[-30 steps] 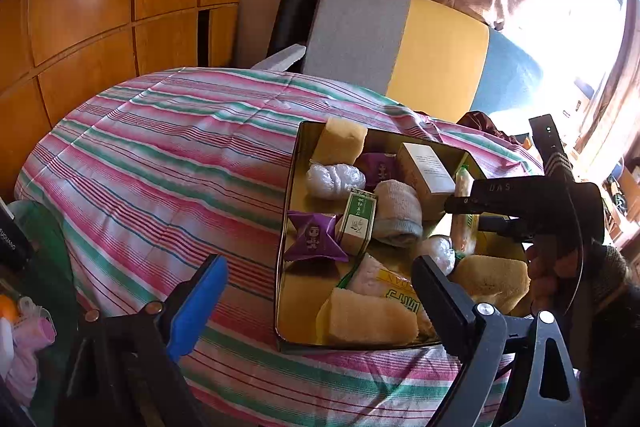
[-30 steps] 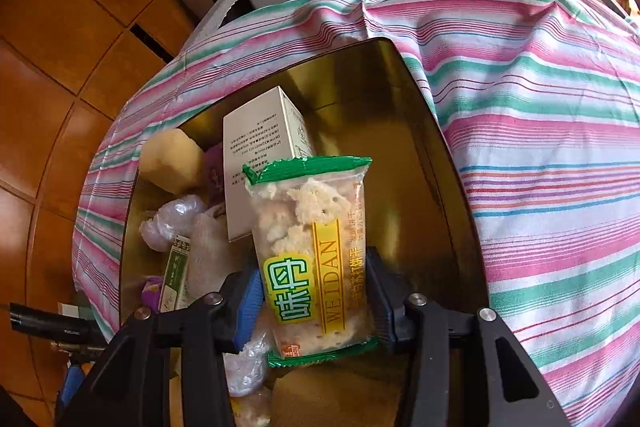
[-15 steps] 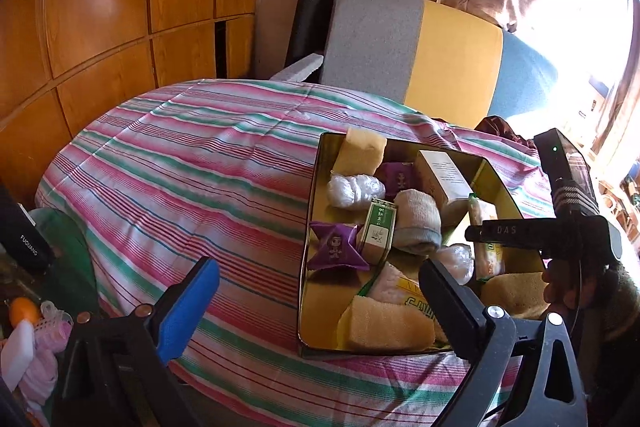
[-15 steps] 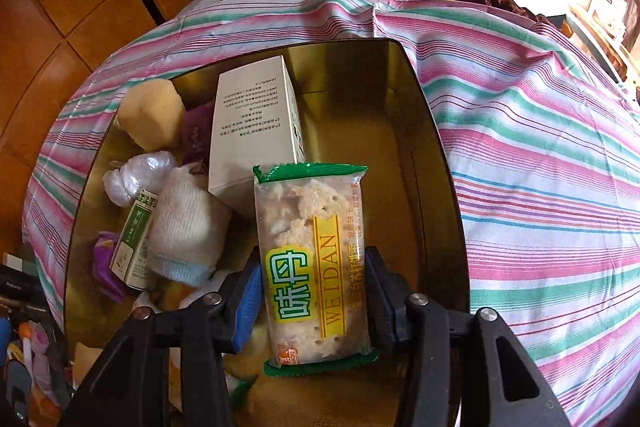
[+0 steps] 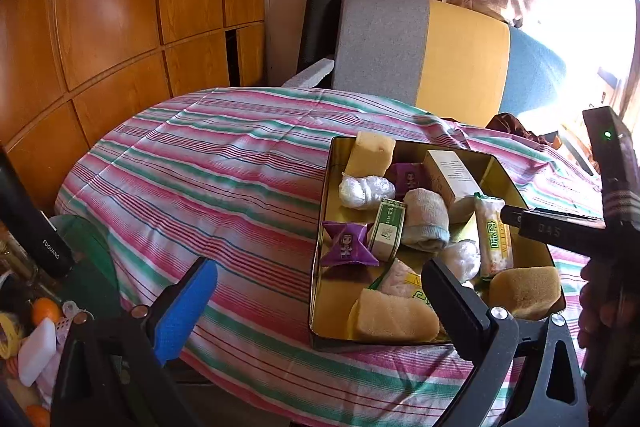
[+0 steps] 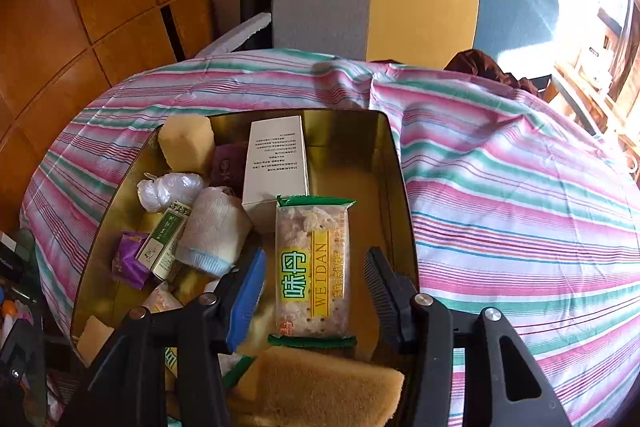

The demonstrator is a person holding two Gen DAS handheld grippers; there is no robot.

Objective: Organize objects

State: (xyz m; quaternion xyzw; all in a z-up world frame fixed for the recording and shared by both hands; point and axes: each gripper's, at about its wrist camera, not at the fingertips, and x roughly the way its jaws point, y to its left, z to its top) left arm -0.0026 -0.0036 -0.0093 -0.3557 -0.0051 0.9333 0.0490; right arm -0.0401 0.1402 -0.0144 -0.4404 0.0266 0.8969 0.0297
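A gold metal tin (image 5: 320, 239) (image 6: 394, 163) sits on the striped tablecloth and holds several items. The green-and-yellow snack packet (image 6: 314, 267) (image 5: 494, 239) lies in the tin, leaning on a sponge (image 6: 316, 383). My right gripper (image 6: 314, 283) is open, its fingers either side of the packet and apart from it. Also in the tin are a white box (image 6: 278, 163), a rolled sock (image 6: 214, 231), a purple packet (image 5: 348, 243), a small green box (image 5: 386, 229) and yellow sponges (image 5: 394, 317). My left gripper (image 5: 316, 303) is open and empty, to the left of the tin's near edge.
The round table (image 5: 200, 167) has a pink, green and white striped cloth. A grey, yellow and blue chair back (image 5: 424, 47) stands behind it. Wooden wall panels (image 5: 100, 7) are at the left. Clutter and a black flask (image 5: 36, 227) lie low at the left.
My right gripper has opened and let go of the snack packet, which now lies in the tin. Both grippers have drawn back from the table a little.
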